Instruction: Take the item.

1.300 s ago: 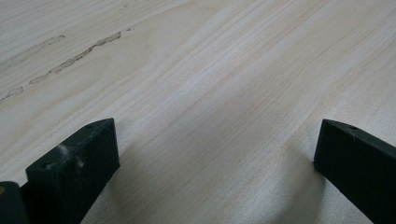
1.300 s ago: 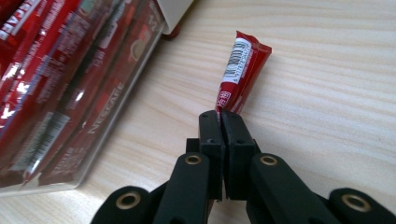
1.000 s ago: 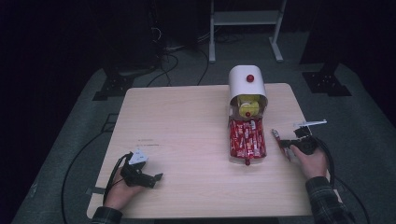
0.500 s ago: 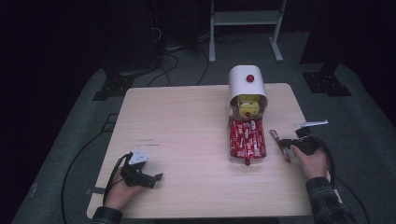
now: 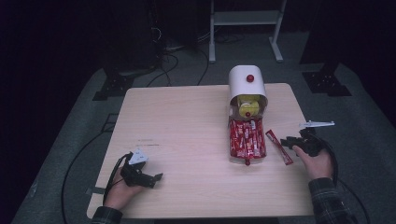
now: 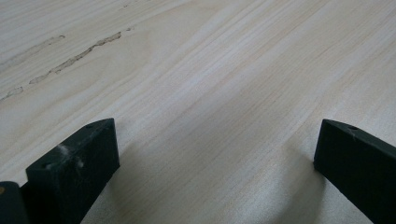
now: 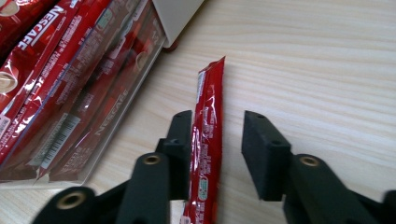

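Just right of the clear tray of red coffee sachets (image 5: 246, 142), a slim red stick sachet (image 7: 208, 140) lies flat on the pale wooden table (image 5: 187, 121). The right gripper (image 7: 217, 149) has just been opening, its jaws loosely straddling that stick. Far left of the tray, the left gripper (image 6: 215, 158) rests wide apart, empty.

High view: fixed above the near edge of the worktop (image 5: 187, 121), facing forward and down, far enough to take in the whole top and the floor beyond. Left gripper view: mounted on the left gripper (image 5: 140, 175), aimed along its jaws, very close over bare wood. Right gripper view: mounted on the right gripper (image 5: 299, 142), aimed along its jaws, close. Shared with the high view: red sachet (image 7: 208, 140) (image 5: 279, 147) and clear tray (image 7: 140, 60) (image 5: 246, 140).
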